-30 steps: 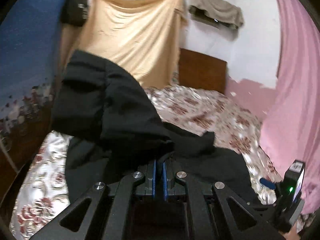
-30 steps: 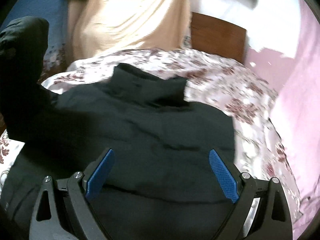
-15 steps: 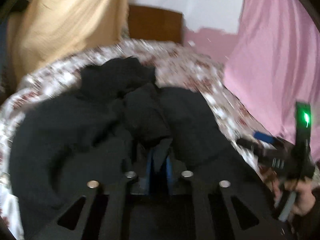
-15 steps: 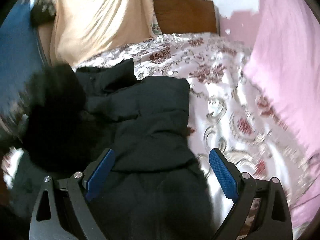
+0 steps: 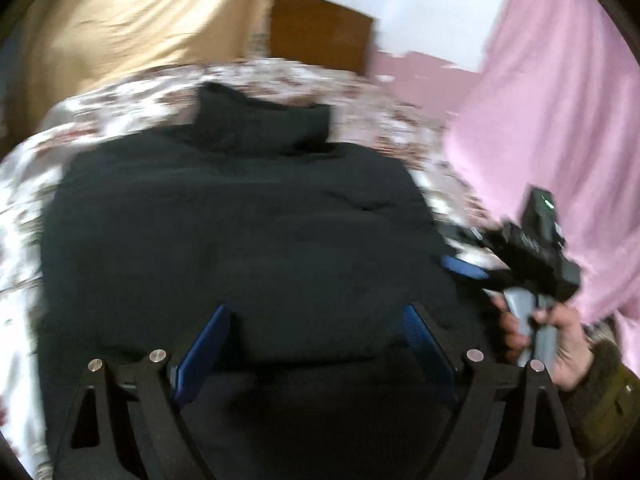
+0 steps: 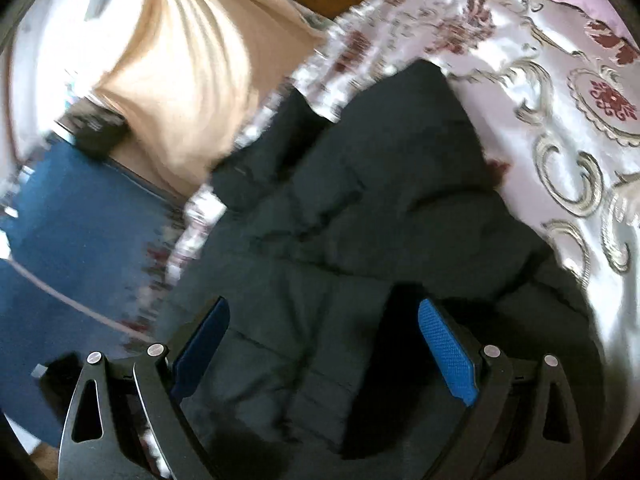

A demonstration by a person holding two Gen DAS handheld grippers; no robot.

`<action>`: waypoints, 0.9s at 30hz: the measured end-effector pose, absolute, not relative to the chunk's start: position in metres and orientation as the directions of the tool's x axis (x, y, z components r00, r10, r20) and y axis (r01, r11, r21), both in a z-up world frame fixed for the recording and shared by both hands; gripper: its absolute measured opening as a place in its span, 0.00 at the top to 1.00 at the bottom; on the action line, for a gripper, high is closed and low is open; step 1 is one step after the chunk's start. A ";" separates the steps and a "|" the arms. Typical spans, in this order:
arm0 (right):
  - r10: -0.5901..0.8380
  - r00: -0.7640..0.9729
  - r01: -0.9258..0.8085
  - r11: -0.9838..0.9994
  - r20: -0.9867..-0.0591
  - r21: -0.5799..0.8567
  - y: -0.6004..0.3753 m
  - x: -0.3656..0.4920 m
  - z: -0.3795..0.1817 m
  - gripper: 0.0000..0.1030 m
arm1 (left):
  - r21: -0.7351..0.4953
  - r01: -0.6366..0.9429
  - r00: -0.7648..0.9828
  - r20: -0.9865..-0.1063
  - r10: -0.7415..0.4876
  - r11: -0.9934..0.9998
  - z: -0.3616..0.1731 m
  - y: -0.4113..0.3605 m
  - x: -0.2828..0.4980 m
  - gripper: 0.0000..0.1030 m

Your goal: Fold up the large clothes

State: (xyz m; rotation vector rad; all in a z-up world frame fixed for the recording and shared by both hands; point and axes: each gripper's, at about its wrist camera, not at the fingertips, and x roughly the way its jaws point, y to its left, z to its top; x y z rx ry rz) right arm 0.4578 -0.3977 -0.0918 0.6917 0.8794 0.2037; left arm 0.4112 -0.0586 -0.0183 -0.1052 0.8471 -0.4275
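A large black padded jacket [image 5: 240, 224] lies spread on the floral bedspread [image 5: 100, 108], its collar [image 5: 260, 124] at the far end. My left gripper [image 5: 316, 320] hovers over its near part with the jaws opening wide and nothing pinched between the blue pads. The right gripper [image 5: 468, 268] shows at the jacket's right edge in the left wrist view, held by a hand [image 5: 556, 340]. In the right wrist view, rolled sideways, my right gripper [image 6: 324, 320] stands open above the jacket [image 6: 360, 208], gripping nothing.
A pink curtain [image 5: 560, 100] hangs on the right, a tan cloth [image 5: 140, 20] on the wall behind the bed, with a wooden headboard [image 5: 320, 32] between them. Blue fabric [image 6: 72, 216] lies beside the bed's left side. Bare bedspread [image 6: 560, 80] extends to the jacket's right.
My left gripper let go of the black fabric it pinched and opened wide, dropping lower. The lifted part of the jacket now lies flat. The right gripper rolled sideways and moved down.
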 end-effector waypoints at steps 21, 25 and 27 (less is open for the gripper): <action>0.042 0.764 0.117 0.972 -0.643 0.203 -0.380 0.496 0.028 0.97 | -0.173 0.006 0.684 -0.718 -0.130 0.985 -0.010 0.074 0.473 0.14; -0.040 0.699 0.177 0.977 -0.714 0.118 -0.386 0.522 -0.004 0.96 | -0.143 0.001 0.662 -0.742 -0.108 0.990 -0.023 0.061 0.502 0.14; -0.092 0.672 0.203 0.977 -0.735 0.063 -0.381 0.528 -0.013 0.93 | -0.121 0.005 0.649 -0.755 -0.095 0.993 -0.031 0.052 0.516 0.14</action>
